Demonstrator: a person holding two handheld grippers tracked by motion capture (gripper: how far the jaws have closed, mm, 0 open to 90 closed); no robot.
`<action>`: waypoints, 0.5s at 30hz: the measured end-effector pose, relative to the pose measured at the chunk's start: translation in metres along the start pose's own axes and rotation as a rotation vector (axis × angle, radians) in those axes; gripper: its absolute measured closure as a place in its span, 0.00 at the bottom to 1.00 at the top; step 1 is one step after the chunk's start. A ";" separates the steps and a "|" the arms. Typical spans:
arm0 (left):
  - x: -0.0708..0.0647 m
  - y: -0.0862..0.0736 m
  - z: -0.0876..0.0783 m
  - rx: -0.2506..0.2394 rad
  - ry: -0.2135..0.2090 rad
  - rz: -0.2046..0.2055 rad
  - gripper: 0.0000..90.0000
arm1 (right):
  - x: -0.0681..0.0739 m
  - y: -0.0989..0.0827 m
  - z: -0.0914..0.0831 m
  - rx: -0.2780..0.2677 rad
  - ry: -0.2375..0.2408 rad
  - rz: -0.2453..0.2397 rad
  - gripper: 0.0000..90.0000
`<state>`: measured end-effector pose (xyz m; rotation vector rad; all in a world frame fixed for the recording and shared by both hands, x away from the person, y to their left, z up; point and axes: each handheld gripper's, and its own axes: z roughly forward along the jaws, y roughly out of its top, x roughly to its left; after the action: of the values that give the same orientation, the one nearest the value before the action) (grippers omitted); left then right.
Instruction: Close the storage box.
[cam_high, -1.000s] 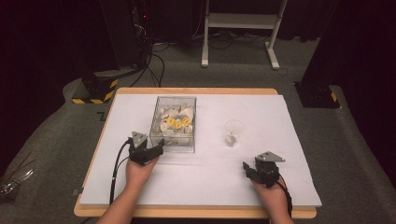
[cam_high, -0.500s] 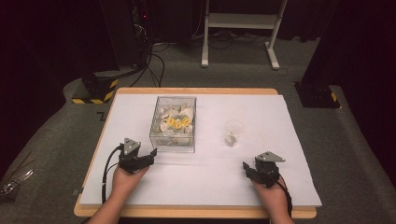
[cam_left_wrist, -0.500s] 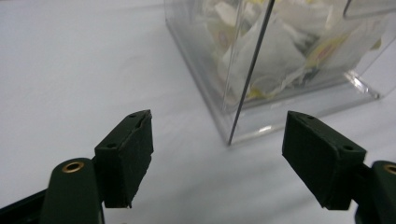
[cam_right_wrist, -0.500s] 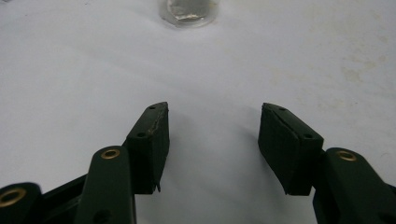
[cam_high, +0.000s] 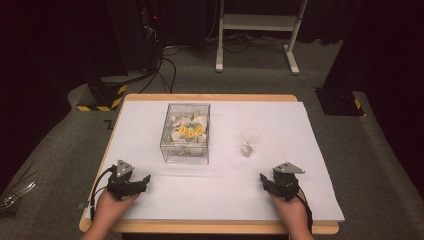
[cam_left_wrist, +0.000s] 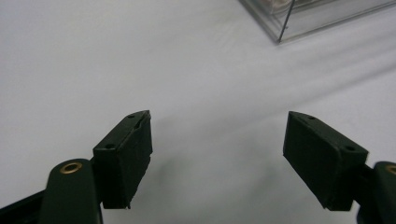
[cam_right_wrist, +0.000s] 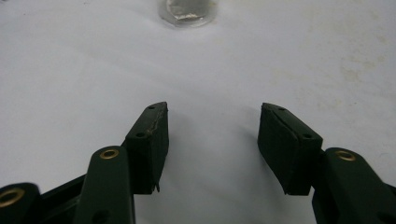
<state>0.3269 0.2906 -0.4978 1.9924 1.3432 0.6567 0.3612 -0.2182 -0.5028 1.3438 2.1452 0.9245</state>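
A clear plastic box (cam_high: 185, 133) with white and yellow pieces inside stands at the middle of the white table cover; its near corner (cam_left_wrist: 299, 21) shows at the top of the left gripper view. A small clear cup (cam_high: 249, 142) stands to the right of the box, and its base (cam_right_wrist: 187, 10) is ahead of the right jaws. My left gripper (cam_high: 142, 181) rests low at the front left, open and empty (cam_left_wrist: 218, 154). My right gripper (cam_high: 265, 181) sits at the front right, open with nothing between its jaws (cam_right_wrist: 212, 144).
The white cover (cam_high: 300, 130) spreads over a wooden table (cam_high: 210, 228). On the floor beyond are a white stand (cam_high: 257, 30), cables (cam_high: 162, 65) and a black-and-yellow block (cam_high: 102, 97). Small objects (cam_high: 15, 192) lie on the carpet at left.
My left gripper has drawn back from the box's near edge toward the front left of the table. The right gripper has stayed where it was.
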 end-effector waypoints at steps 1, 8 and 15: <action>0.002 -0.002 -0.001 0.002 0.003 -0.002 0.27 | 0.000 0.000 0.000 0.000 0.000 0.000 0.48; 0.006 -0.010 0.001 0.016 0.001 -0.008 0.26 | 0.000 0.000 0.000 0.000 -0.001 0.000 0.48; 0.009 -0.012 0.002 -0.003 -0.011 -0.031 0.25 | 0.000 0.000 0.000 0.000 -0.001 0.000 0.48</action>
<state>0.3240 0.3017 -0.5081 1.9660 1.3635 0.6319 0.3612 -0.2180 -0.5029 1.3445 2.1442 0.9235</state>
